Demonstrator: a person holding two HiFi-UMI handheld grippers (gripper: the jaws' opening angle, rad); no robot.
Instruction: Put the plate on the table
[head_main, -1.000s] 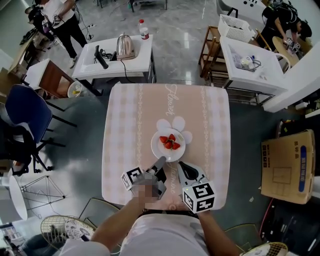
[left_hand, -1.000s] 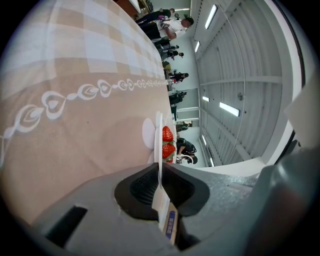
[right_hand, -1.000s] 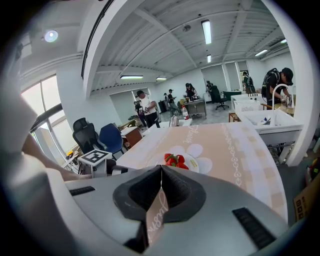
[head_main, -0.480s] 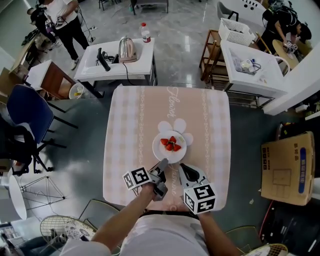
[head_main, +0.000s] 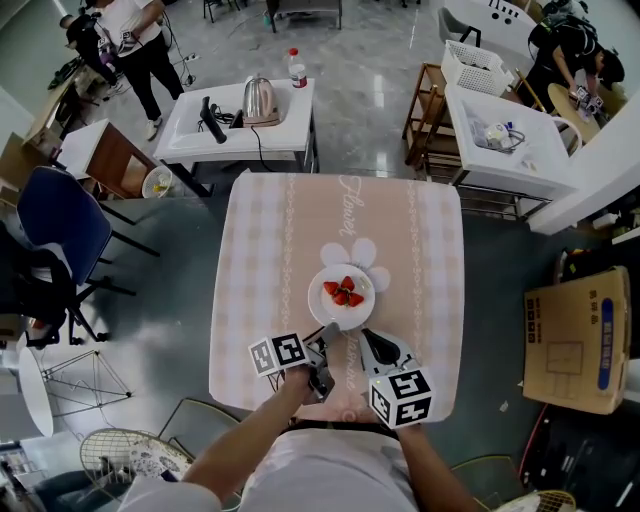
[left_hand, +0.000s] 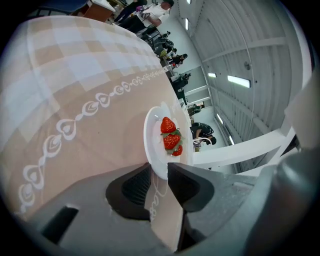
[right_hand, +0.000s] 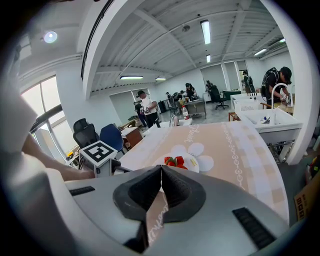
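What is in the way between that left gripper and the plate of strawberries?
Nothing visible. The left gripper has its jaws on the near rim of the round white plate, which holds red strawberries and lies on the pink checked table.

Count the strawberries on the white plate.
3 strawberries on the plate: one farthest from the left claw, one in the middle, one nearest it. Others could hide beneath.

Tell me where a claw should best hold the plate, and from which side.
Grip the plate at its near rim, from the person's side, one jaw above, one below: it lies flat, the rim is thin and bare, strawberries sit in the middle.
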